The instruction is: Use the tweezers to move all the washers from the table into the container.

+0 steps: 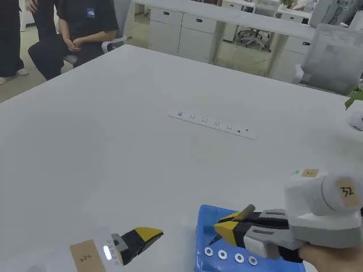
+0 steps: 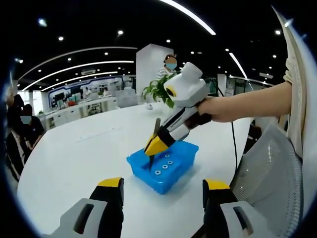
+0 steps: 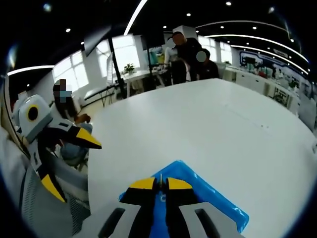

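Currently on the white worktop (image 1: 113, 141): one blue container (image 1: 204, 226), near right, holding a row of small washers (image 1: 222, 255). Right hand-held gripper (image 1: 219, 226): over the container, jaws clamped on the dark tweezers (image 2: 157, 128), tweezer tip down inside the container, near the washers. Left hand-held gripper (image 2: 162, 184): jaws apart, holding nothing, near left of the container and clear of it. Power strip (image 1: 212, 123): mid-worktop, well beyond the container. Seated person (image 1: 74, 28): far left, off the worktop.

Table (image 1: 113, 158) — blue container (image 1: 205, 219), power strip (image 1: 212, 123)
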